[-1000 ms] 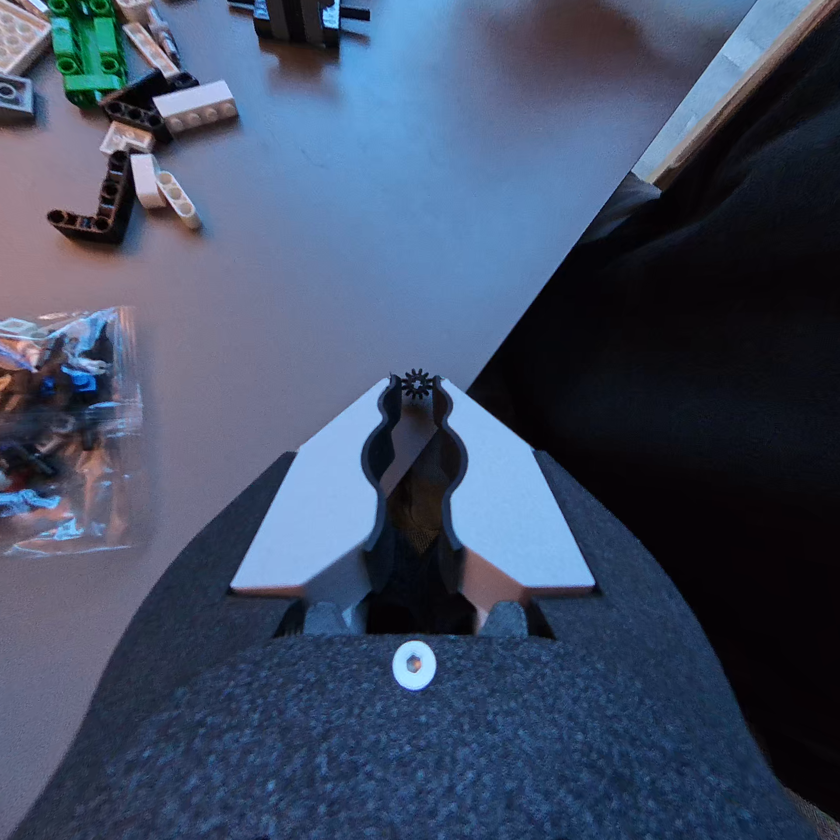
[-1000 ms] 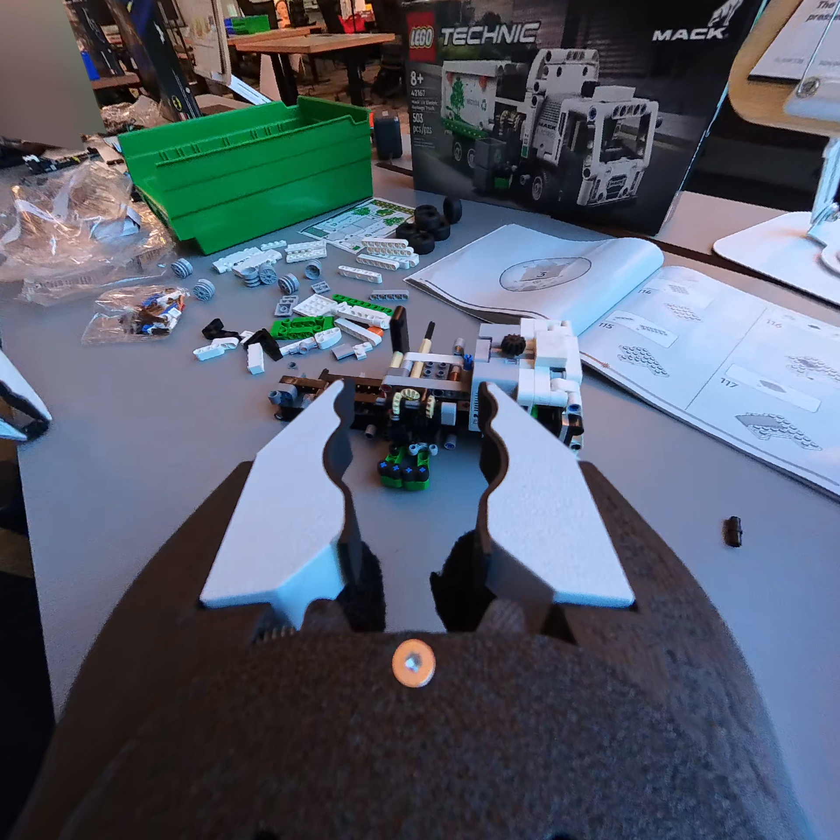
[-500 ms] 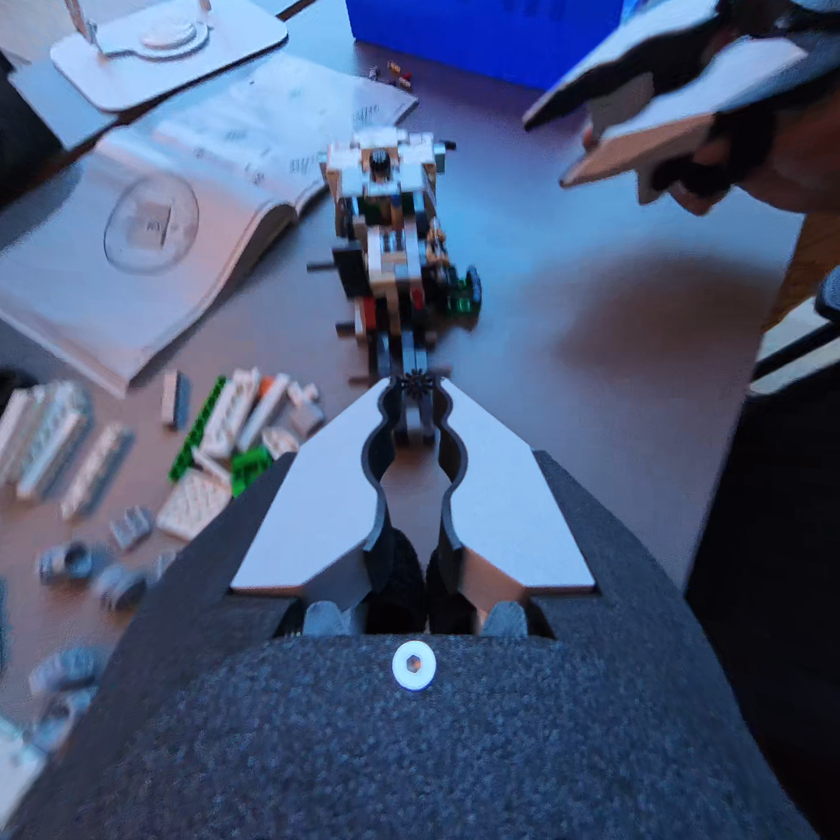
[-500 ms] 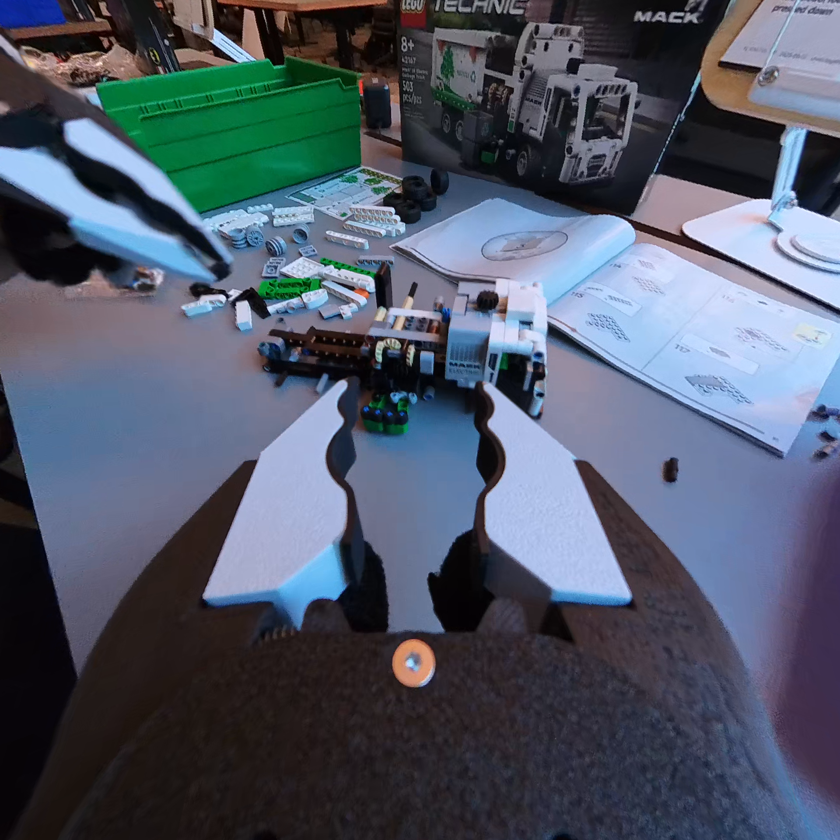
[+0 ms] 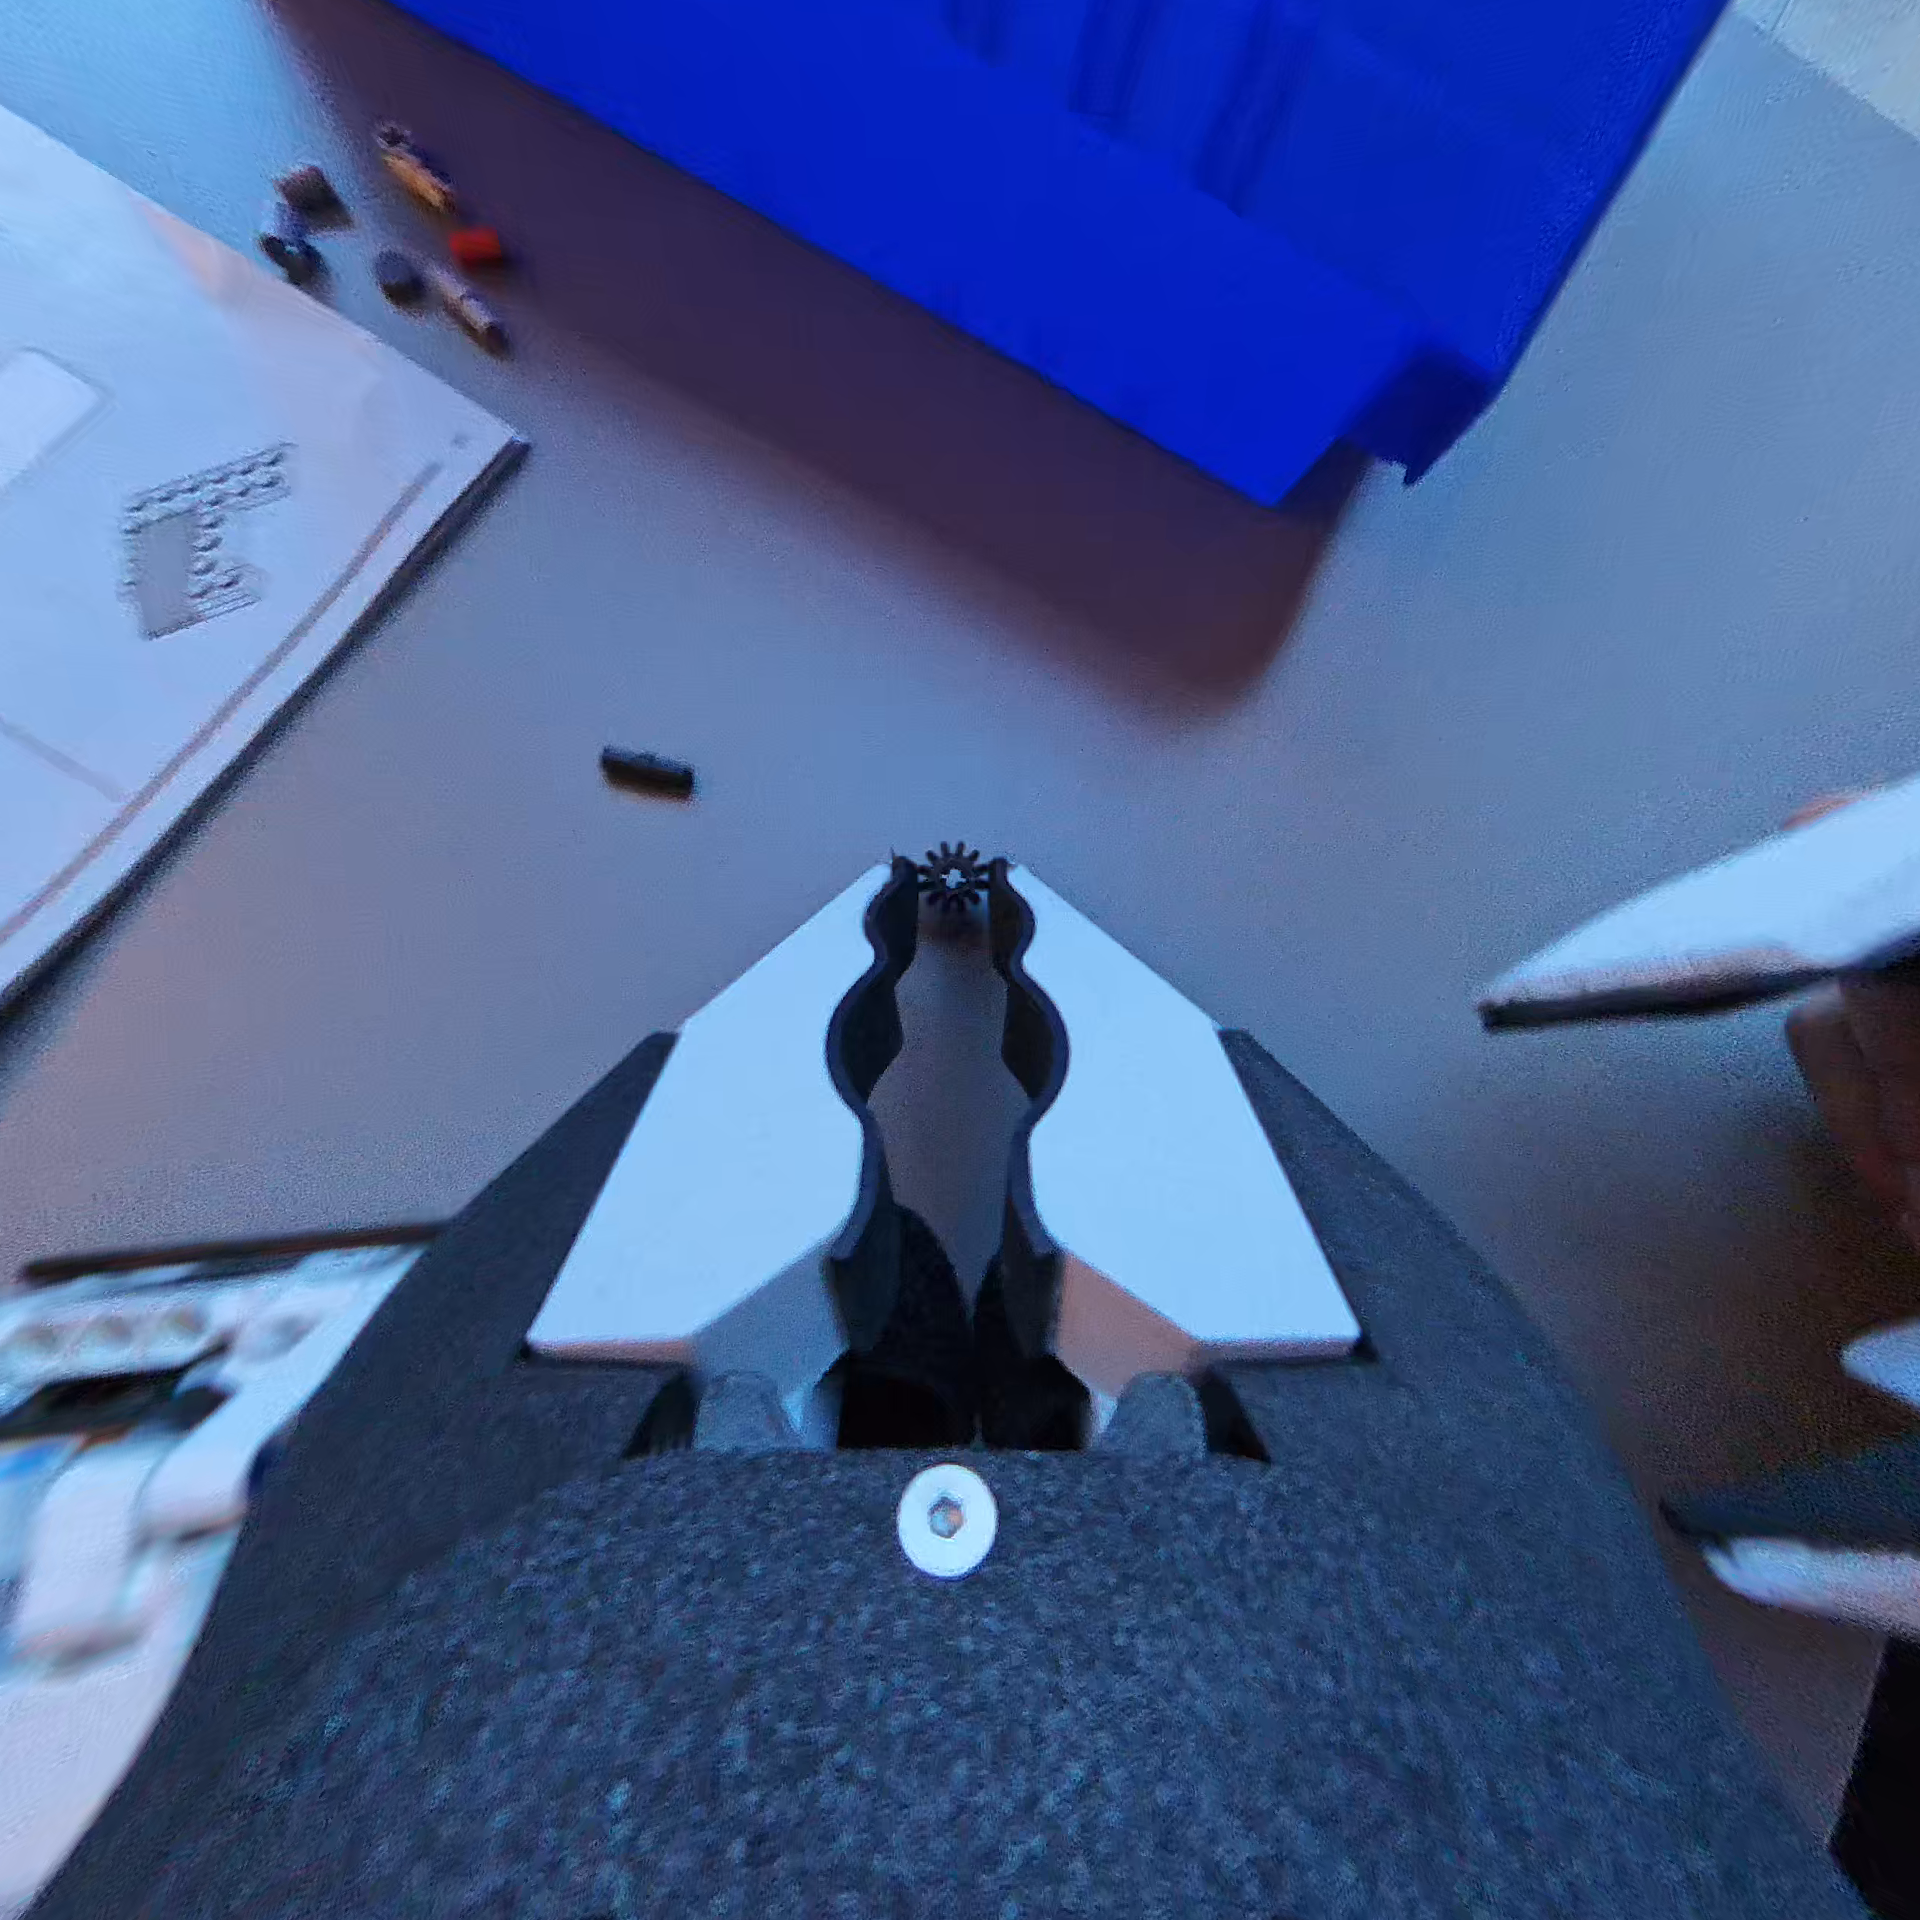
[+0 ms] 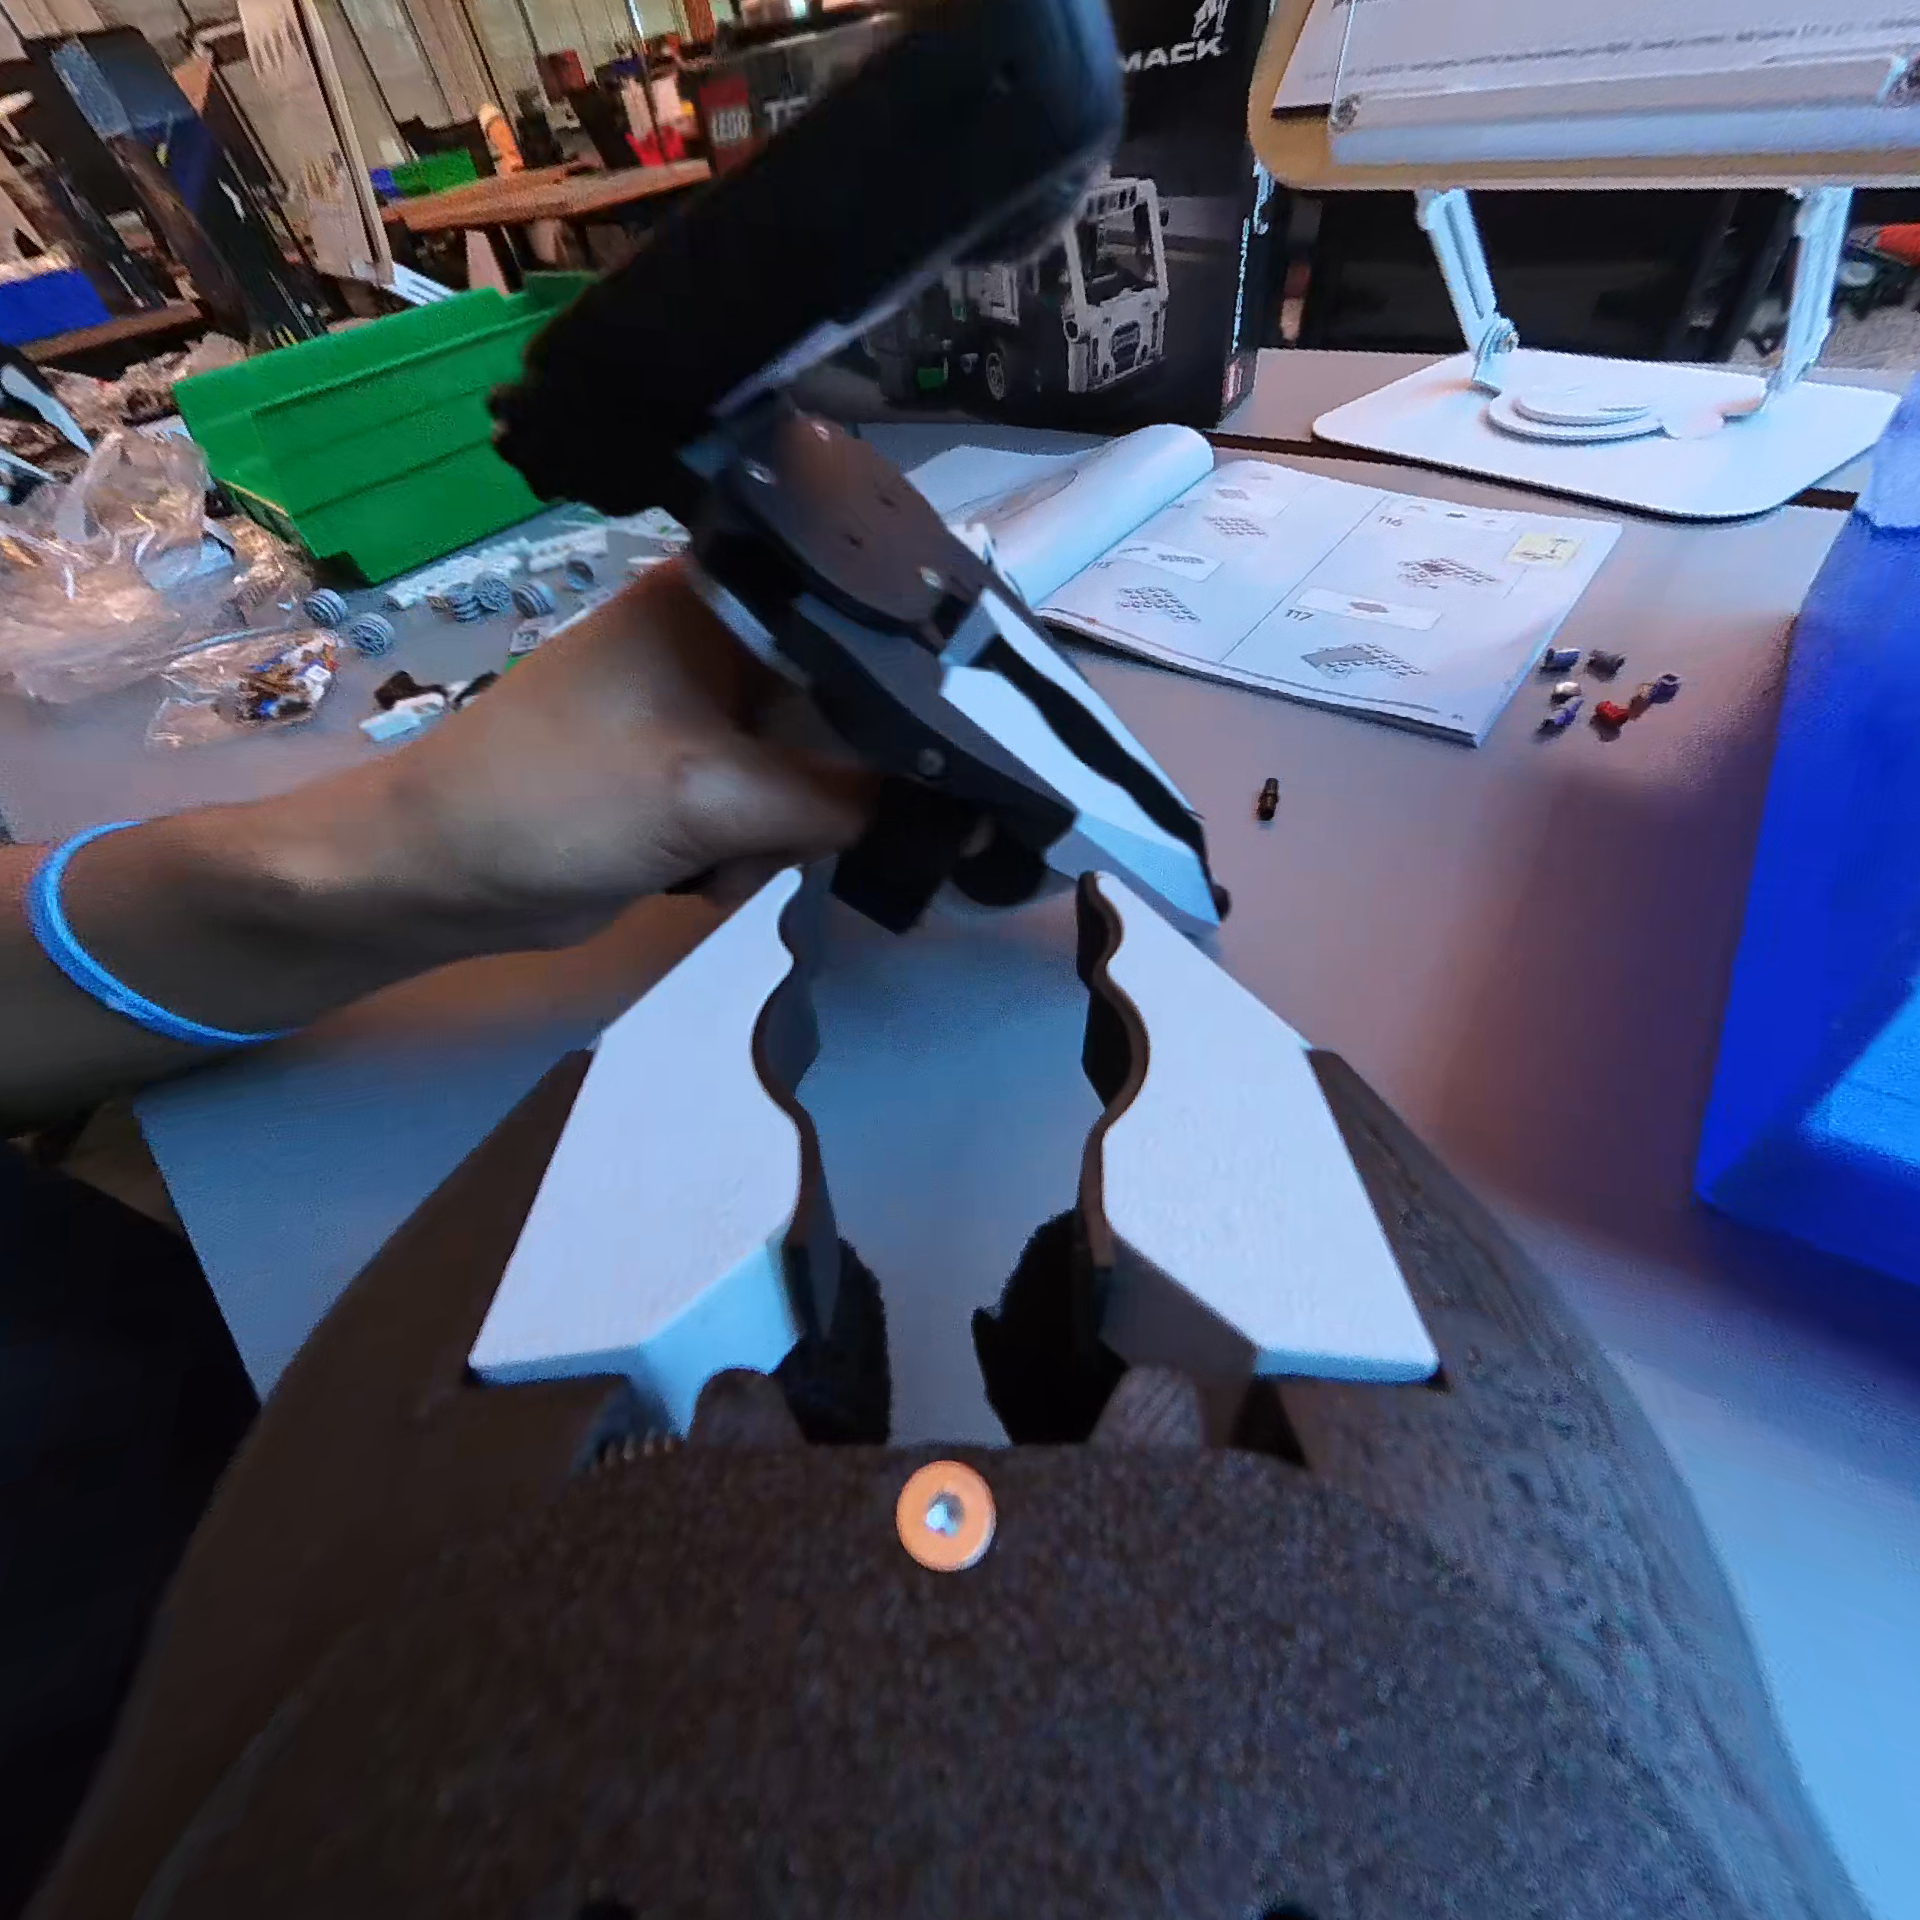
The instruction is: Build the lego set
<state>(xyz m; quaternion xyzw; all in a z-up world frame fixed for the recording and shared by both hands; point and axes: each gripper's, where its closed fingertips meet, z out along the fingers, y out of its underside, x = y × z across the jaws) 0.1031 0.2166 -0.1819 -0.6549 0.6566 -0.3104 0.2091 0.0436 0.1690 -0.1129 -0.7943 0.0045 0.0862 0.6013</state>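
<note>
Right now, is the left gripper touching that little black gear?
Touching. In the left wrist view the small black gear is pinched between the tips of the left gripper, whose fingers press its teeth on both sides, holding it above the table.

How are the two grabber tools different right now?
The left tool is shut on a tiny black gear, while the right tool is open and holds nothing. The left tool's fingers nearly meet at the tips; the right tool's fingers stand wide apart with bare table showing between them. Both have white fingers with wavy dark inner edges and a dark speckled body.
</note>
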